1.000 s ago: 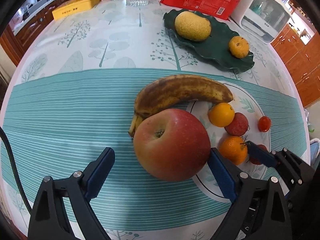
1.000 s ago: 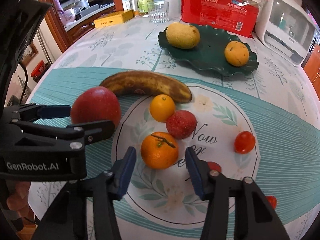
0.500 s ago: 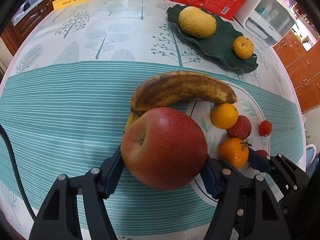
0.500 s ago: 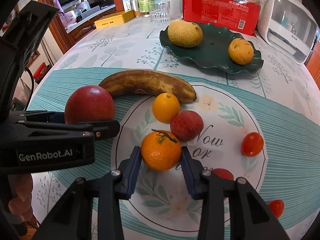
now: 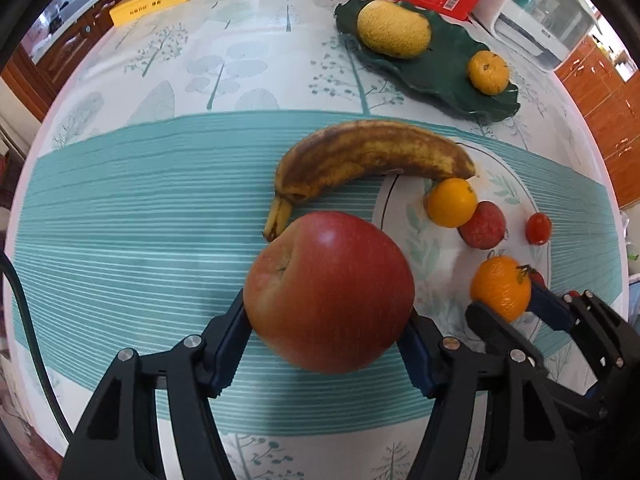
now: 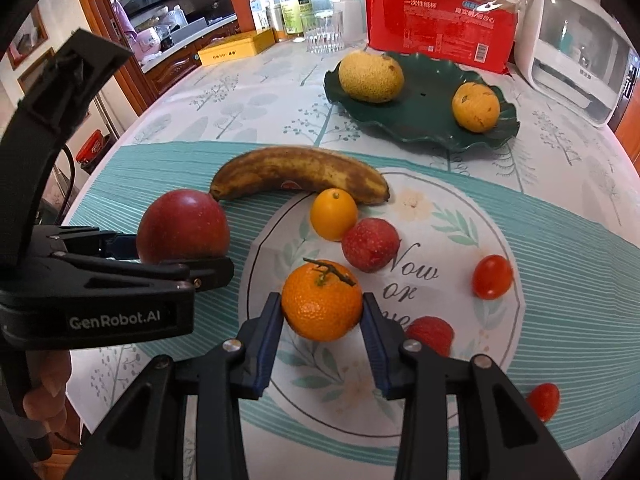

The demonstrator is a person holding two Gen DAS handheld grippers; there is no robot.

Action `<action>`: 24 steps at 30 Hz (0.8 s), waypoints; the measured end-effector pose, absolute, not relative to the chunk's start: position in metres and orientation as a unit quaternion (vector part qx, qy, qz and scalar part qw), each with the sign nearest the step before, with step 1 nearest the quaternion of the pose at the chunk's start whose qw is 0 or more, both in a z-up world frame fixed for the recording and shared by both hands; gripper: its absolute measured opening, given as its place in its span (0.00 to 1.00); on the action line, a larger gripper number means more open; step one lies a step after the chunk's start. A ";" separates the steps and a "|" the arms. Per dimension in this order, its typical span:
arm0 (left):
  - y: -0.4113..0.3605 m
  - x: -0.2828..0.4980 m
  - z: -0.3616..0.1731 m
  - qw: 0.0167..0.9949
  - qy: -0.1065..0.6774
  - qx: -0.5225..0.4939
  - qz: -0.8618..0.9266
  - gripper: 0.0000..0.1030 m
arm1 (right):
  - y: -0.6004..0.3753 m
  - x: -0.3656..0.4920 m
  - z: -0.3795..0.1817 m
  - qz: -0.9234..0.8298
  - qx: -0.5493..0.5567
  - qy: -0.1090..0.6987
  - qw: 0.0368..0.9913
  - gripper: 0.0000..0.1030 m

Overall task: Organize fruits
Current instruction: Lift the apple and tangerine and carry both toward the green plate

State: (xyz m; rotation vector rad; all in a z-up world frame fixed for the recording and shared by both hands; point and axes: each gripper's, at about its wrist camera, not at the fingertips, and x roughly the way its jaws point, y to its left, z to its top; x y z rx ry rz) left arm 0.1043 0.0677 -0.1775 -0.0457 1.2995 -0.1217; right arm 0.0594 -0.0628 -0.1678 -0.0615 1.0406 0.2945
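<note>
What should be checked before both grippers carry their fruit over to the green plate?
1. Left gripper shut on the apple, pads on both sides: ok.
2. Right gripper shut on the mandarin, pads touching both sides: ok.
3. Apple lifted off the tablecloth: cannot tell.
4. Free room on the green plate between the yellow pear and the small orange: ok for one fruit; for two, cannot tell.
5. Banana lies across the straight path of the apple to the plate: not ok, lift over it.
6. Grippers apart from each other: ok.
</note>
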 end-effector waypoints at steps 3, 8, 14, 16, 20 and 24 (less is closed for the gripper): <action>0.063 0.102 -0.160 0.802 0.594 -0.010 -0.062 0.63 | -0.067 0.057 -0.154 0.140 -0.028 0.484 0.863 0.38; 0.052 0.105 -0.120 0.824 0.561 0.009 -0.080 0.59 | -0.078 0.059 -0.123 0.140 -0.014 0.463 0.875 0.38; 0.033 0.114 -0.062 0.862 0.492 0.049 -0.113 0.23 | -0.090 0.069 -0.082 0.133 -0.017 0.432 0.892 0.38; 0.033 0.120 -0.061 0.863 0.490 0.054 -0.111 0.23 | -0.093 0.072 -0.079 0.128 -0.023 0.427 0.895 0.38; 0.049 0.125 -0.093 0.833 0.540 -0.010 -0.119 0.31 | -0.099 0.077 -0.091 0.125 -0.016 0.439 0.890 0.38; 0.051 0.116 -0.124 0.810 0.574 -0.023 -0.115 0.41 | -0.105 0.076 -0.116 0.124 -0.010 0.450 0.884 0.38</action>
